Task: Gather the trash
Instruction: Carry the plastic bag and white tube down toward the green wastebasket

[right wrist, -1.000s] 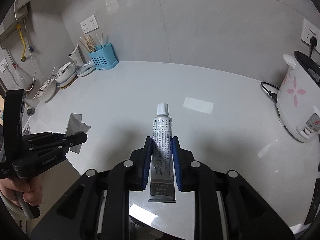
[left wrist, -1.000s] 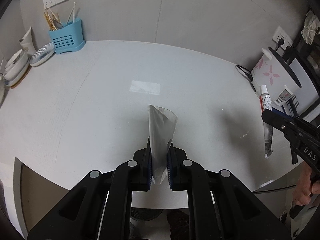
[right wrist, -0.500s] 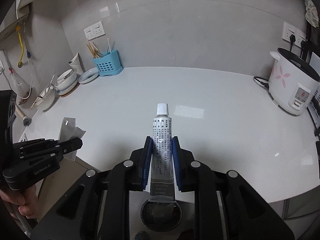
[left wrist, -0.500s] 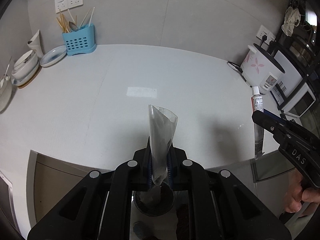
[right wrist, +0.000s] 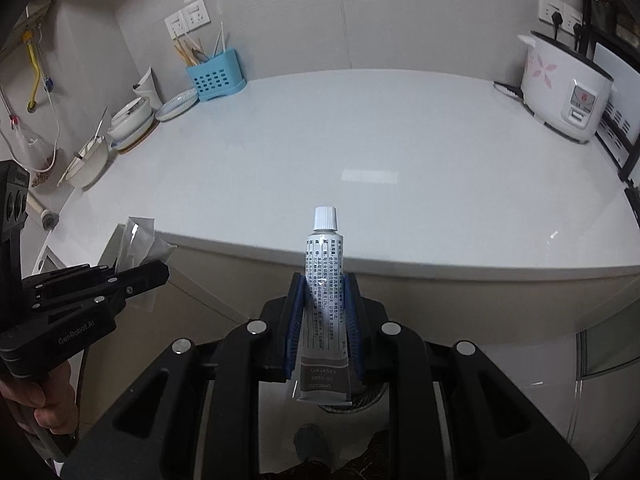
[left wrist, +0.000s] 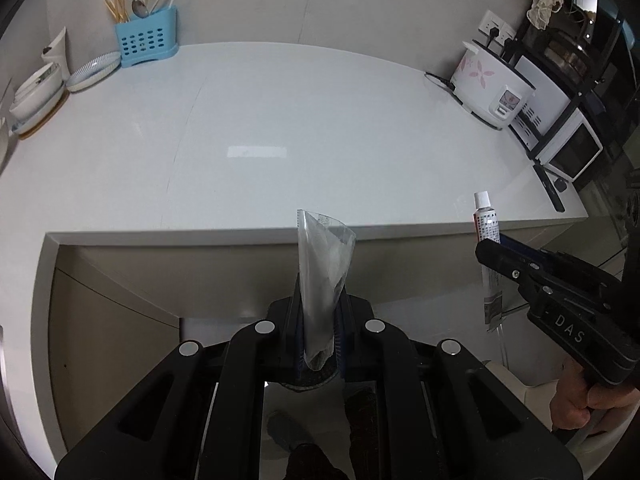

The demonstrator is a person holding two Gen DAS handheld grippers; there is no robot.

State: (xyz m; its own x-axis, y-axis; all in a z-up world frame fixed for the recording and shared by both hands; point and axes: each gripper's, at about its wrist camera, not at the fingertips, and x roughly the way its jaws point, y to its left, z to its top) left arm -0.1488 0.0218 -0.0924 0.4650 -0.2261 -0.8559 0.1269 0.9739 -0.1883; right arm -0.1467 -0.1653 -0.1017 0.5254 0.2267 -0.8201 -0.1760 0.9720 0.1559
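Now: one wrapper (left wrist: pixel 325 276), one tube (right wrist: pixel 325 304), both gripped.

left gripper (left wrist: pixel 318 320) — black, silver screws | right gripper (right wrist: pixel 323 312) — black, blue pads

Both grippers drew back from over the white countertop (left wrist: pixel 280 128) until its front edge lay ahead of them. The left gripper (left wrist: pixel 319 332) carried its clear plastic wrapper (left wrist: pixel 324 264) and the right gripper (right wrist: pixel 322 320) its tube (right wrist: pixel 324 280) out past that edge, over the cabinet front (left wrist: pixel 120 304) and floor.
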